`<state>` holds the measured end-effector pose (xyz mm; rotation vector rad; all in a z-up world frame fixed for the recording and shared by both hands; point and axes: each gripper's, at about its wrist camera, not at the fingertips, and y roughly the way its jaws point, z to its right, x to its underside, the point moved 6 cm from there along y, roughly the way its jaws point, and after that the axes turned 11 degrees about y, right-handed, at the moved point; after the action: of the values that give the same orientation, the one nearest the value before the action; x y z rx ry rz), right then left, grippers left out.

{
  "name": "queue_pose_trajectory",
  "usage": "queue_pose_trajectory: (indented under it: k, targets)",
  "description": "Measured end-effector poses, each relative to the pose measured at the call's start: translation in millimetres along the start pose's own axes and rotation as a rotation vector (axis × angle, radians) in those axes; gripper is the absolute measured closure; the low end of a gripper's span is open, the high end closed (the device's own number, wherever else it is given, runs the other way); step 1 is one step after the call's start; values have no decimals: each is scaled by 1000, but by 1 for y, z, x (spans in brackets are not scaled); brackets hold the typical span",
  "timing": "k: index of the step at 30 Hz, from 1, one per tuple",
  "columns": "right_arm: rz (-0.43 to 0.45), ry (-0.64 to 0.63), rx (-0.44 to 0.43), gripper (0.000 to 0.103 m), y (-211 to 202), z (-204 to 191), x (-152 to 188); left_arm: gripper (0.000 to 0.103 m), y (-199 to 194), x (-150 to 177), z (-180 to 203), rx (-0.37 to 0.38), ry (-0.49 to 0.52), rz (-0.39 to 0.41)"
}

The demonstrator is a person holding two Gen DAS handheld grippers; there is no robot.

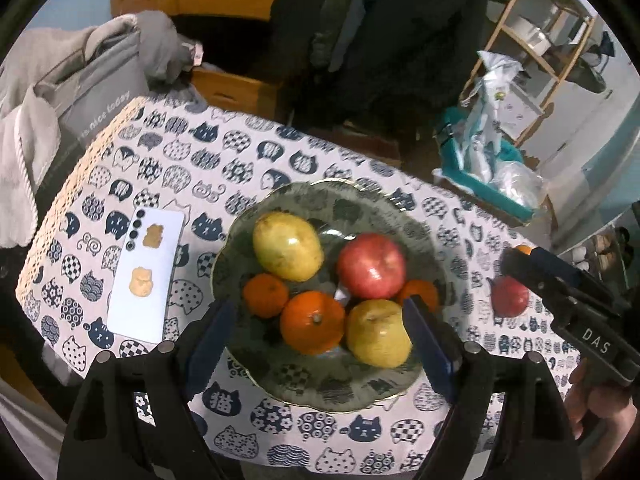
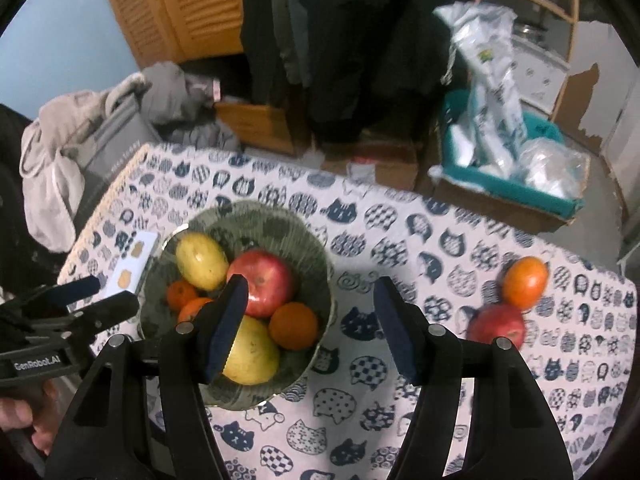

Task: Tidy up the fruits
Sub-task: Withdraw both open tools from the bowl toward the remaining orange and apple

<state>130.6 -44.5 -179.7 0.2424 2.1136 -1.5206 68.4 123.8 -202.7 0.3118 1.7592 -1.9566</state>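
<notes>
A green glass bowl (image 1: 434, 248) on the cat-print cloth holds several fruits: a yellow-green pear (image 1: 288, 246), a red apple (image 1: 372, 266), a yellow pear (image 1: 378, 332) and three mandarins, the largest (image 1: 312, 322) in front. My left gripper (image 1: 316, 320) hovers open above the bowl's near side and touches no fruit. My right gripper (image 2: 310, 292) is open above the bowl's right edge (image 2: 330, 280), with nothing pressed between its pads. A second red apple (image 2: 496, 326) and an orange (image 2: 525, 282) lie touching on the cloth to the right.
A white phone (image 1: 148, 276) lies left of the bowl. A grey bag (image 1: 100, 88) stands past the table's left edge. A teal box of plastic bags (image 2: 508, 184) sits on the floor beyond the far edge. A hand (image 1: 600, 416) holds the right gripper.
</notes>
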Motion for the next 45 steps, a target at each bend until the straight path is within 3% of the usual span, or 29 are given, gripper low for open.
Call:
queue_pose_trajectory:
  k: [18, 29, 45]
  targets:
    - [203, 3, 55, 30, -99, 26, -16, 13, -66, -23, 47, -10, 116, 159]
    - [274, 27, 84, 23, -142, 52, -13, 2, -99, -33, 84, -9, 194, 240]
    - [291, 96, 153, 23, -169, 114, -5, 1, -90, -46, 143, 29, 261, 226]
